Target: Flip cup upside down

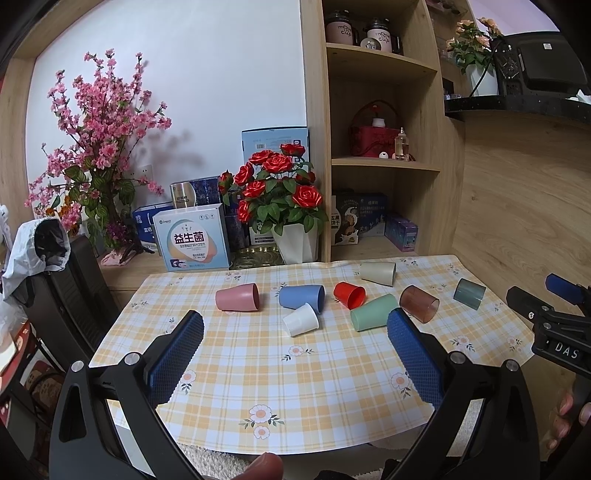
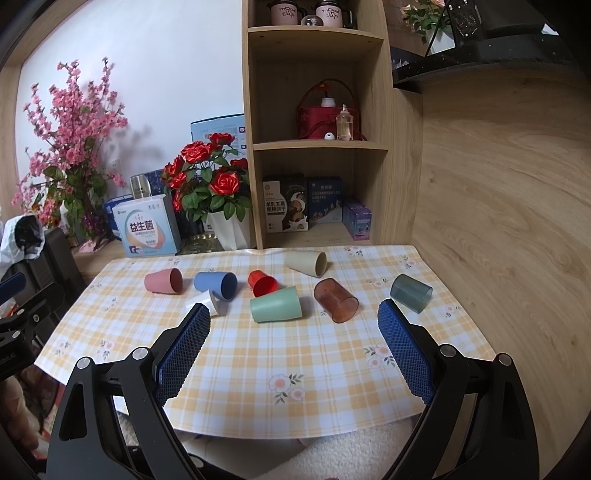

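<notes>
Ahead, the white cup (image 1: 301, 319) lies on its side beyond both released claws, left (image 1: 295, 326) and right (image 2: 293, 317).

The left hand-held gripper (image 1: 295, 325) fills the lower part of its own view, its two blue textured pads (image 1: 177, 360) spread wide with nothing between them. The right hand-held gripper (image 2: 291, 319) sits likewise in its view, blue pads (image 2: 404, 349) wide apart, empty. Fingertips (image 1: 565, 410) show at the lower right edge of the left view.

"益生菌" stands on the white box (image 1: 192, 240), "DAS" on the right gripper (image 1: 554, 317), "cup" on shelf mugs (image 1: 341, 27).
</notes>
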